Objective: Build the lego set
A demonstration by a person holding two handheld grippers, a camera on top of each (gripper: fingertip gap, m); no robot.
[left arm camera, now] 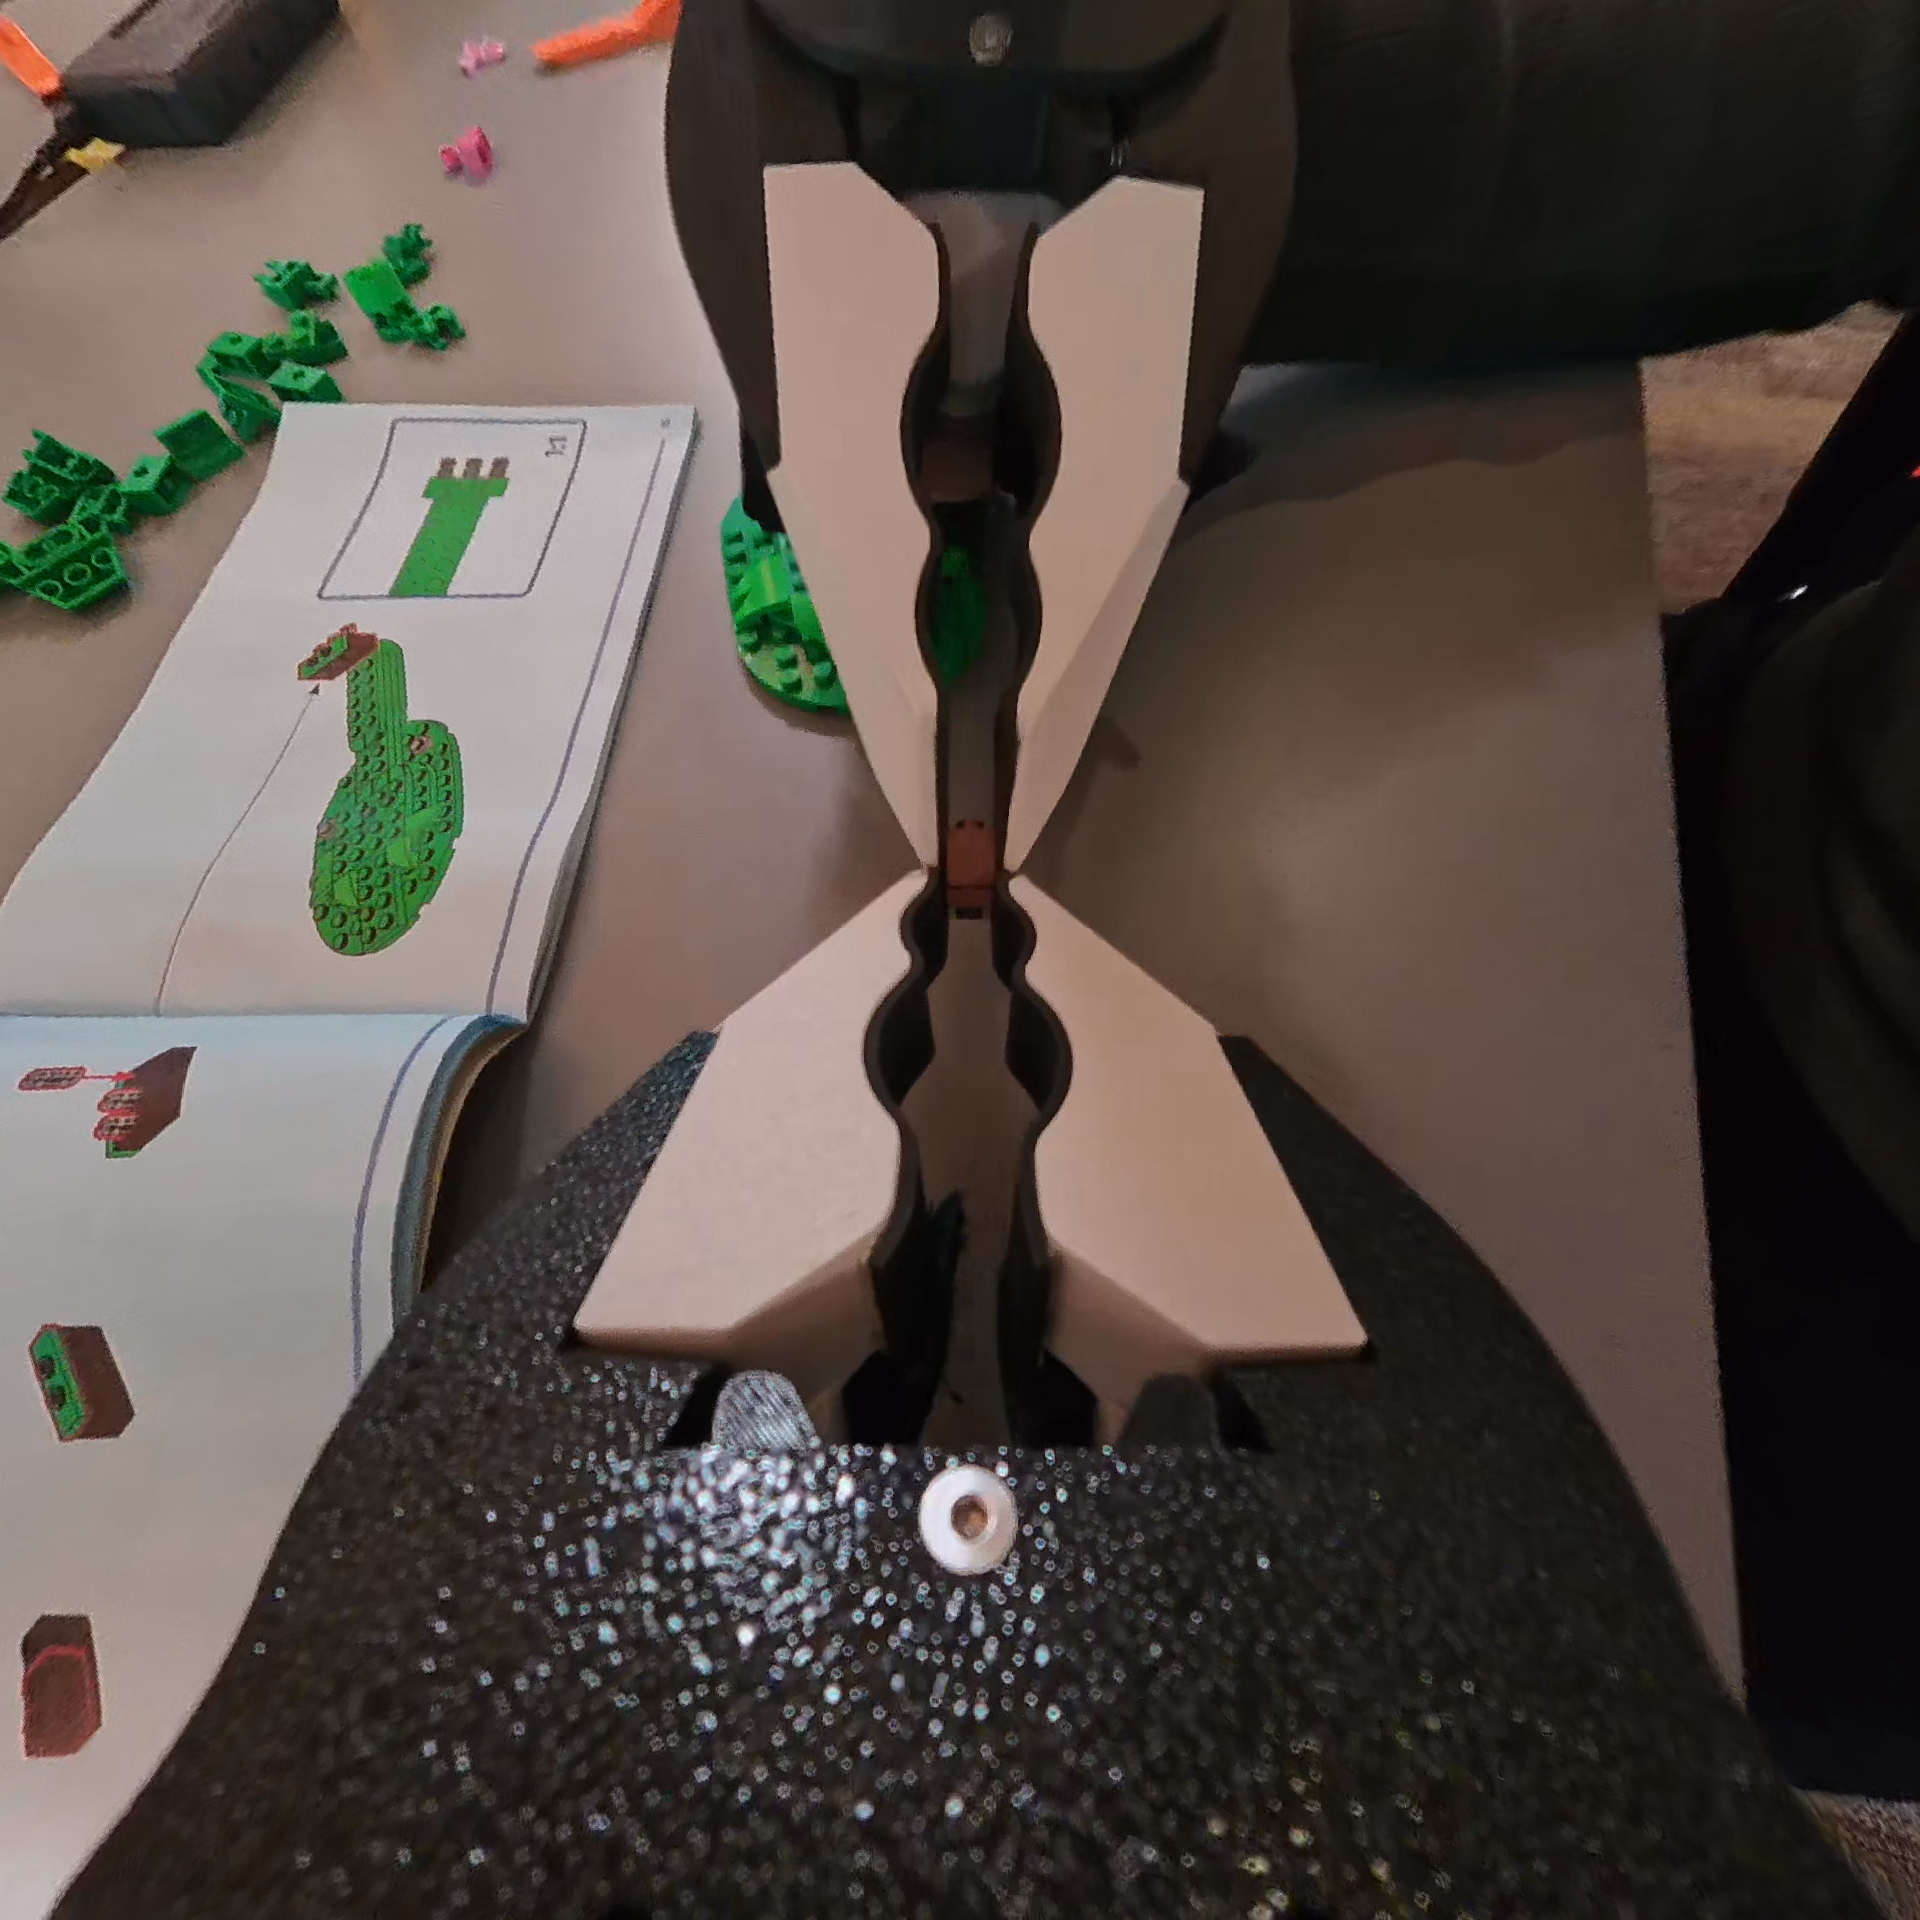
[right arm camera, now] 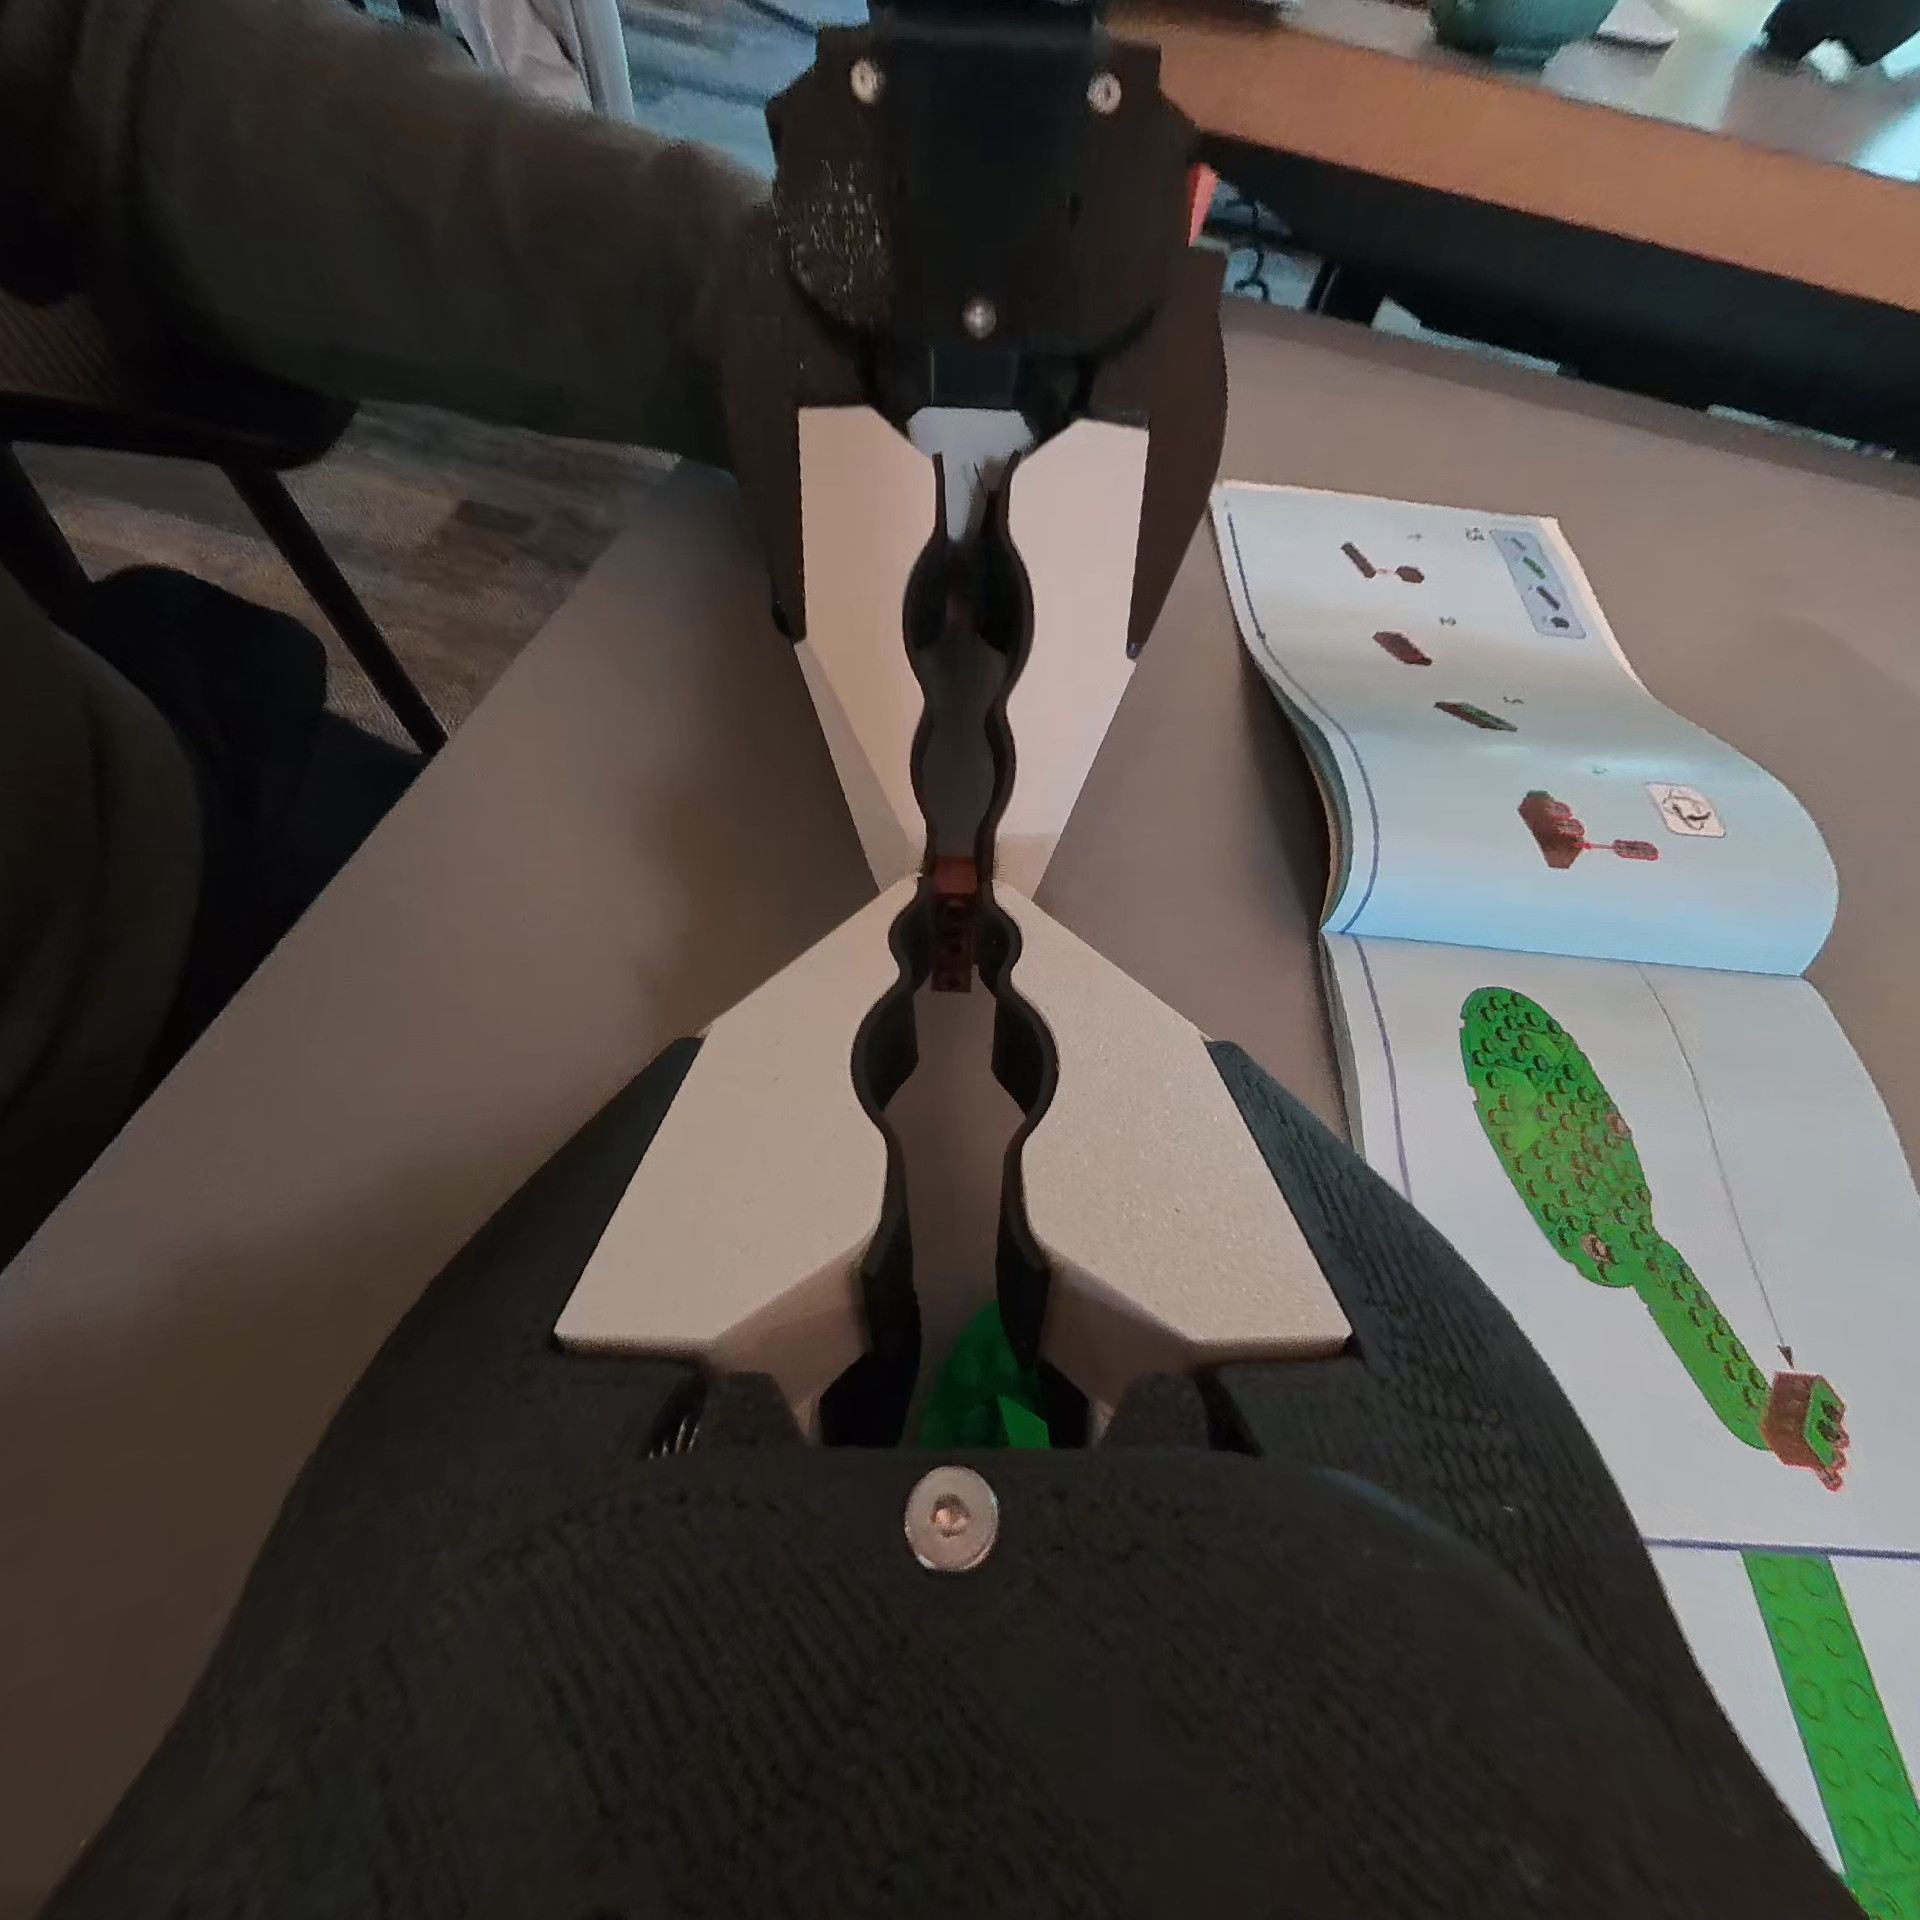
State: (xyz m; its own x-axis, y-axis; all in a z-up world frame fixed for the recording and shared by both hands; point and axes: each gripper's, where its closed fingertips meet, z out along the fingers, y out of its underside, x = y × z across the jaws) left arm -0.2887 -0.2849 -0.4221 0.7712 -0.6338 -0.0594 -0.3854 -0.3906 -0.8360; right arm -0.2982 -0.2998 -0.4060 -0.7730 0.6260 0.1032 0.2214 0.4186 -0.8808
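My two grippers meet tip to tip above the grey table point(left arm camera: 1351, 831). A small brown brick point(left arm camera: 971, 857) sits where the tips meet, and both pairs of fingers are closed on it. My left gripper point(left arm camera: 971, 896) comes in from the bottom of the left wrist view, and the right gripper point(left arm camera: 971, 831) from the top. In the right wrist view my right gripper point(right arm camera: 954, 914) pinches the dark brown piece point(right arm camera: 954, 940), and the left gripper point(right arm camera: 954, 868) closes on its far end. A green plate build point(left arm camera: 774, 613) lies on the table below, also seen between my right gripper's fingers point(right arm camera: 977, 1392).
An open instruction booklet point(left arm camera: 364, 675) lies beside the grippers point(right arm camera: 1558, 935). Loose green bricks point(left arm camera: 208, 416), pink pieces point(left arm camera: 468, 151), an orange piece point(left arm camera: 613, 36) and a black box point(left arm camera: 187, 62) lie beyond it. The table edge point(left arm camera: 1657, 831) is near. A person's sleeve point(right arm camera: 364, 208) holds the left gripper.
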